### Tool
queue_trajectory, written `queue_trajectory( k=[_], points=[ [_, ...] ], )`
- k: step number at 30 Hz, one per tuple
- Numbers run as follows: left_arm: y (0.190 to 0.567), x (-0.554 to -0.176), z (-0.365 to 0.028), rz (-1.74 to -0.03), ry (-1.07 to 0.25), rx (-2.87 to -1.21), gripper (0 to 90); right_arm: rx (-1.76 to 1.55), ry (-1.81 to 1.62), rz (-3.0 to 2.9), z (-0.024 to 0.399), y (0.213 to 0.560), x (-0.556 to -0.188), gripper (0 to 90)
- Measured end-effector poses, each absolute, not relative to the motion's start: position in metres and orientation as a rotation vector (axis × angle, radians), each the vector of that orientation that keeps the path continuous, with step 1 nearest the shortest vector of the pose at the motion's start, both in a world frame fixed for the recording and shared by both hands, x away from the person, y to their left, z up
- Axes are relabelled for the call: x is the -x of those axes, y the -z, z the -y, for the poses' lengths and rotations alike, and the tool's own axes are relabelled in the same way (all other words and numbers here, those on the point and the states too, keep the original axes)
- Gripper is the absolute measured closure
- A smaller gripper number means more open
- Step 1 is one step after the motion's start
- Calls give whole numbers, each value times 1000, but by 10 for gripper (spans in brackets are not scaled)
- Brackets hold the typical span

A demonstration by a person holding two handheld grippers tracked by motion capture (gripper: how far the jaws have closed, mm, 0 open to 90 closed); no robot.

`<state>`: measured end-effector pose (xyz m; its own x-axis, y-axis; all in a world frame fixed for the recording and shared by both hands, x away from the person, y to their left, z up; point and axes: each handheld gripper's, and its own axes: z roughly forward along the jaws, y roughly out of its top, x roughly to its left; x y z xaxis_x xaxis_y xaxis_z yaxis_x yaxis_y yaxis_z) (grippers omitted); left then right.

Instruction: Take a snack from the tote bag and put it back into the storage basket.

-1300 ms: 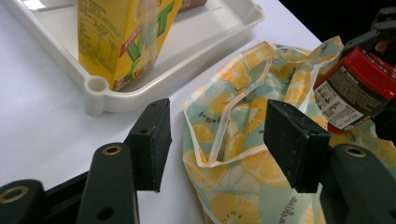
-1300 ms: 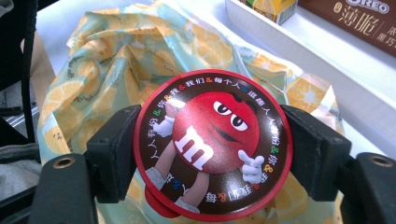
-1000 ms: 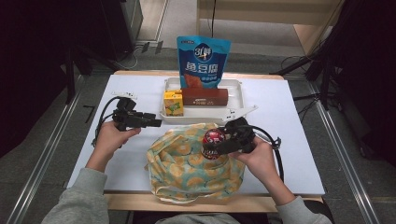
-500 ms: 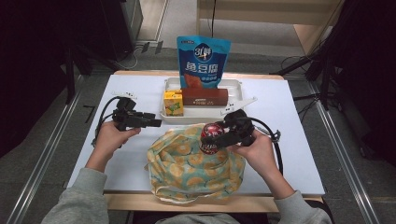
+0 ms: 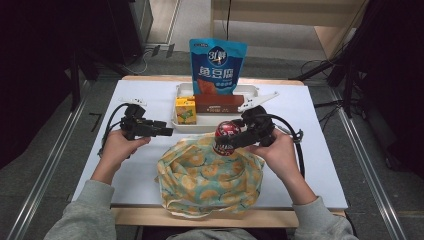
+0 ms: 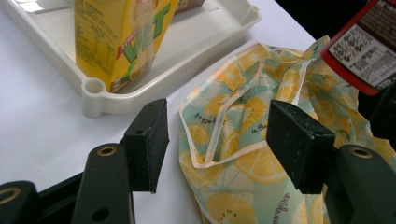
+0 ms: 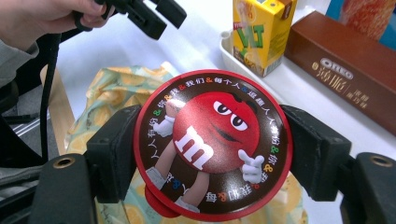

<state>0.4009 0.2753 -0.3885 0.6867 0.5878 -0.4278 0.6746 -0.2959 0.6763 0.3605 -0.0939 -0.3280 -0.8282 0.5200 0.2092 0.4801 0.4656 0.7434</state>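
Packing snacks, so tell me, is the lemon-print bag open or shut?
Cannot tell: the lemon-print bag lies flat and rumpled on the table, its mouth not clearly visible.

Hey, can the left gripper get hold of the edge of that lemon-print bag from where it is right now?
Probably yes. The left gripper is open, its jaws either side of the lemon-print bag's near edge, with nothing between. The M&M's container, in the right gripper, hangs above the bag's far side.

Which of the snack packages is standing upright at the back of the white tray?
The blue fish-tofu pouch. It stands tall behind the tray; the brown Oreo box lies flat and the yellow drink carton is lower.
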Motion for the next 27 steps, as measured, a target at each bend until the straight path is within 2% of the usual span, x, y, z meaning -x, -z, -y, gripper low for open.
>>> queue_trajectory(
  k=[27],
  points=[
    [386, -392, -279, -972, 108, -1991, 387, -942, -1344, -2603, 111, 310, -402, 270]
  ],
)
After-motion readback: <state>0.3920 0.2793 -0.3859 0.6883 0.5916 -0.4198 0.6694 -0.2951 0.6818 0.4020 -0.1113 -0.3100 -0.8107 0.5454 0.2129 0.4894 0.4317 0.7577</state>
